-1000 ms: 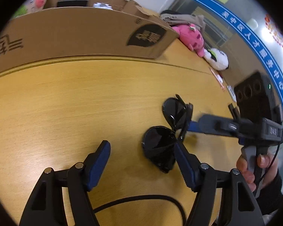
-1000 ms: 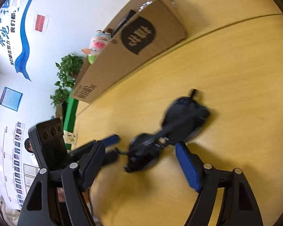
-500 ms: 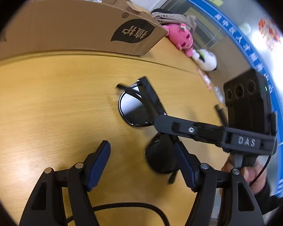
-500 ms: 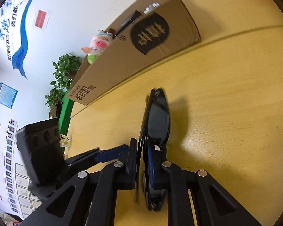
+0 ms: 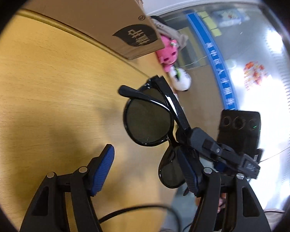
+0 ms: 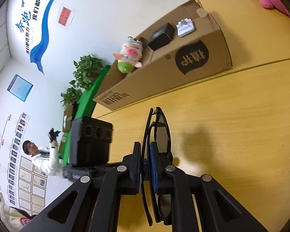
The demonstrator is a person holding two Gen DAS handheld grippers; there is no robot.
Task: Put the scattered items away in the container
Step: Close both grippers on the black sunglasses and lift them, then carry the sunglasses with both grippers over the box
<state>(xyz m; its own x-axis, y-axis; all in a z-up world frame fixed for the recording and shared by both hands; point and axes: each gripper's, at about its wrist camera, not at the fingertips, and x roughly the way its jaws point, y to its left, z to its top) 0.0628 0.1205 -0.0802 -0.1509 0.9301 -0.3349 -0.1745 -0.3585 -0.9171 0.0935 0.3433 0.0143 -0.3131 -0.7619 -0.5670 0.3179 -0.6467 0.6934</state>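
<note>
Black sunglasses hang folded above the yellow wooden table, clamped at the bridge by my right gripper. In the right wrist view the sunglasses stand on edge between the blue pads, and the right gripper is shut on them. My left gripper is just below and left of them. Its jaws are closing, and the pads touch nothing. One lens sits behind its right finger. The open cardboard box lies beyond, across the table.
The box holds a pig plush, a black case and a white item. A pink plush and a white one lie by its end. A cable trails below. A person stands far off.
My right gripper shut on the sunglasses and lifted them off the table, turning them on edge. The left gripper rolled and swung towards the box's right end.
</note>
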